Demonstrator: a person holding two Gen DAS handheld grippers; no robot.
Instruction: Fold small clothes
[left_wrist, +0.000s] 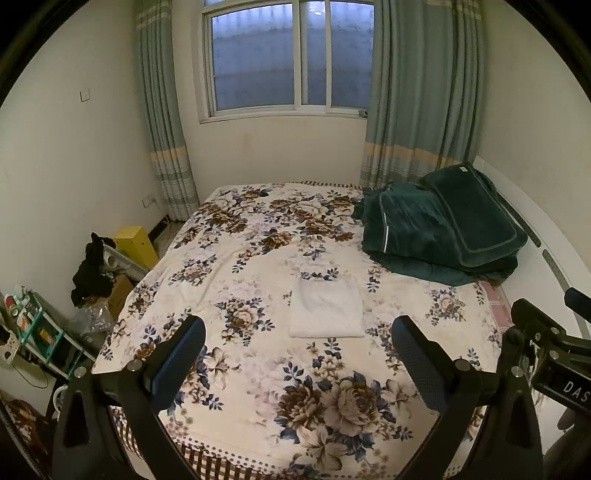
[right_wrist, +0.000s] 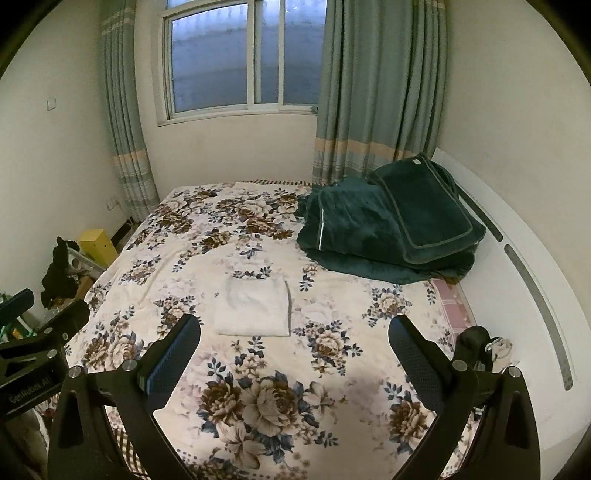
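A: Where do we see the cloth?

B: The white cloth (left_wrist: 326, 309) lies folded flat in a neat rectangle near the middle of the bed (left_wrist: 258, 424), on the floral cover. We see it in the right wrist view too (right_wrist: 253, 308), a little left of centre.

A: And our grippers?

B: Our left gripper (left_wrist: 298, 345) hangs above the near part of the bed with its fingers spread wide, holding nothing. Our right gripper (right_wrist: 294, 343) is the same: fingers wide apart, nothing between them. Both sit on the near side of the cloth and clear of it.

A: What else do we have on the bed?

B: A dark green quilt (left_wrist: 439, 229) is piled at the far right, well apart from the cloth. A pink checked sheet (right_wrist: 452, 306) shows at the right edge, beside the white bed frame (right_wrist: 517, 258).

A: And around the bed?

B: A window (left_wrist: 288, 55) sits in the far wall with curtains (left_wrist: 424, 92) on both sides. On the left floor we see a yellow box (left_wrist: 135, 245) and a black garment (left_wrist: 92, 271) draped over clutter.
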